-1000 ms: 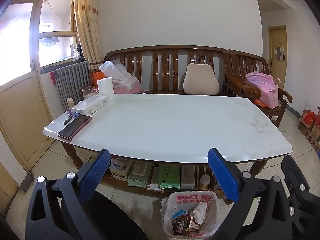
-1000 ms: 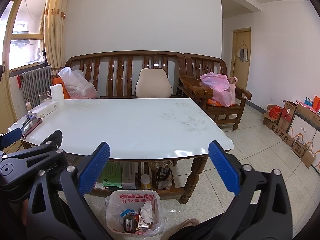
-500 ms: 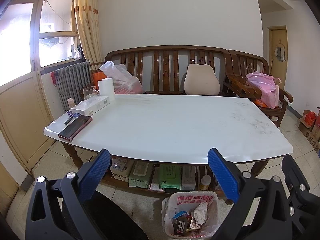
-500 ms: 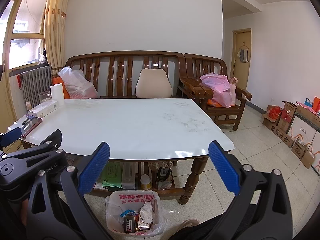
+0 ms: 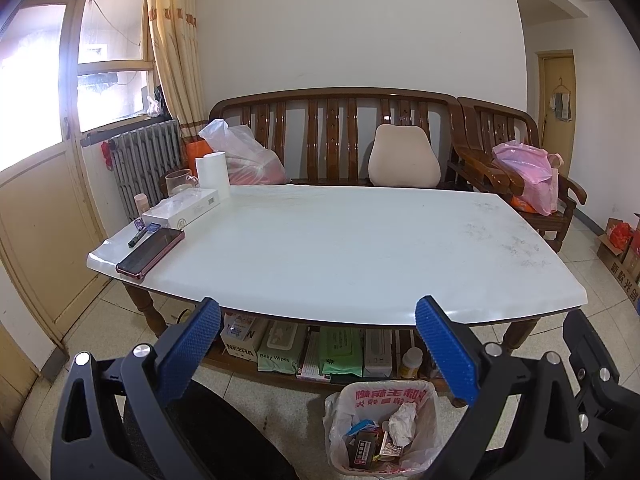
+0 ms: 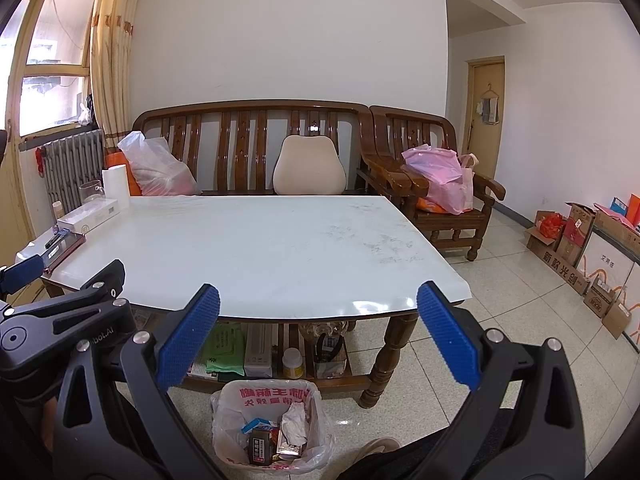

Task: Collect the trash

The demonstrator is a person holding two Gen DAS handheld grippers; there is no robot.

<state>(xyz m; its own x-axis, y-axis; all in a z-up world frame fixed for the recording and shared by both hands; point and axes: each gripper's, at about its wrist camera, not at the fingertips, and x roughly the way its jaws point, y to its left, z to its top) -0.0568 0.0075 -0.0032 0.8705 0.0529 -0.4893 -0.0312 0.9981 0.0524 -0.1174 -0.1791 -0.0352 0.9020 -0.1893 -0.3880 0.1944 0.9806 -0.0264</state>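
A small bin lined with a white plastic bag [image 5: 380, 428] [image 6: 270, 428] stands on the floor in front of the white table [image 5: 340, 248] [image 6: 256, 240]. It holds crumpled paper, small boxes and wrappers. My left gripper [image 5: 318, 340] is open and empty, held above the bin before the table's front edge. My right gripper [image 6: 318, 336] is also open and empty, beside the left one, whose black frame [image 6: 60, 320] shows at the left of the right wrist view.
At the table's left end lie a phone [image 5: 150, 254], a pen, a white box [image 5: 182, 208], a paper roll [image 5: 212, 174] and a glass mug. A wooden bench [image 5: 332, 136] with bags stands behind. Cardboard boxes [image 6: 580, 240] line the right wall. Packets fill the shelf under the table.
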